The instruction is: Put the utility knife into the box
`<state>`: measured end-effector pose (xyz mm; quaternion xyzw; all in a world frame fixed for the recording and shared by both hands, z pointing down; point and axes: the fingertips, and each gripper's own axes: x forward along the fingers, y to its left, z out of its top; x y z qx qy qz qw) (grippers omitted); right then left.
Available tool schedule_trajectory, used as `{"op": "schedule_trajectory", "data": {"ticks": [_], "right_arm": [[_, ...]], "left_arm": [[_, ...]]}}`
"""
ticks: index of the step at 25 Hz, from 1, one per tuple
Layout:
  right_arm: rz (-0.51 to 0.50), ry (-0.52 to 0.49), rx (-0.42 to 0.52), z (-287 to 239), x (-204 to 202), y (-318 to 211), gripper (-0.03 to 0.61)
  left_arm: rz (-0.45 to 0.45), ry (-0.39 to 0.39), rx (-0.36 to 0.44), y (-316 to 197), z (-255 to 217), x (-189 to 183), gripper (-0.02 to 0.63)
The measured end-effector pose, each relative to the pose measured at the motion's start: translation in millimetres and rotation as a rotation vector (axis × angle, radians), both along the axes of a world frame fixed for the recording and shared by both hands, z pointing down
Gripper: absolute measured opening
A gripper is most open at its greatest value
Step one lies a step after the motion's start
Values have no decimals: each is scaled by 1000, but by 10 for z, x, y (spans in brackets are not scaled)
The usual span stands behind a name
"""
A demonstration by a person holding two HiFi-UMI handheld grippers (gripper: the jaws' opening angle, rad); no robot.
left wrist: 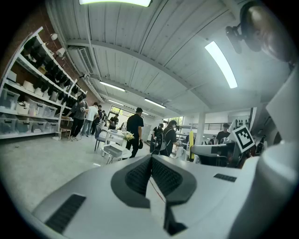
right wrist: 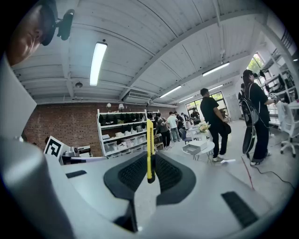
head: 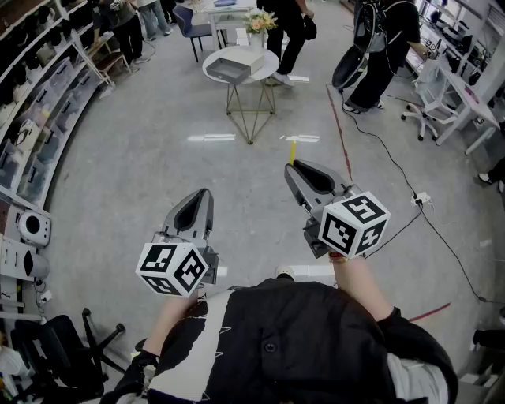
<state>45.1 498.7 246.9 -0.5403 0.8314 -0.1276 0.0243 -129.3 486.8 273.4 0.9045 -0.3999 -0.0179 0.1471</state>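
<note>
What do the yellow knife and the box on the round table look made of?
The utility knife: yellow casing, probably plastic, smooth and evenly coloured. The box: matte pale grey, flat thin walls, likely cardboard; too distant to be sure.

Busy workshop, lol
Round white table on gold wire legs [head: 271, 63], black cable [head: 379, 142] snaking over grey floor [head: 142, 158] nearby.

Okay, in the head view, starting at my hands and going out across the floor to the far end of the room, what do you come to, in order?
Left tongs → right tongs → utility knife sticking out of them → round table bearing the box → flowers.
</note>
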Motion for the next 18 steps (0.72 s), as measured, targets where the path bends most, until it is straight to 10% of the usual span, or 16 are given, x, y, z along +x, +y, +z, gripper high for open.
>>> {"op": "schedule_trajectory", "data": {"ticks": [18], "right_arm": [[11,-21,2,-16,696,-461,57]], "left_arm": [[2,5,16,-483,-35,658,11]]}}
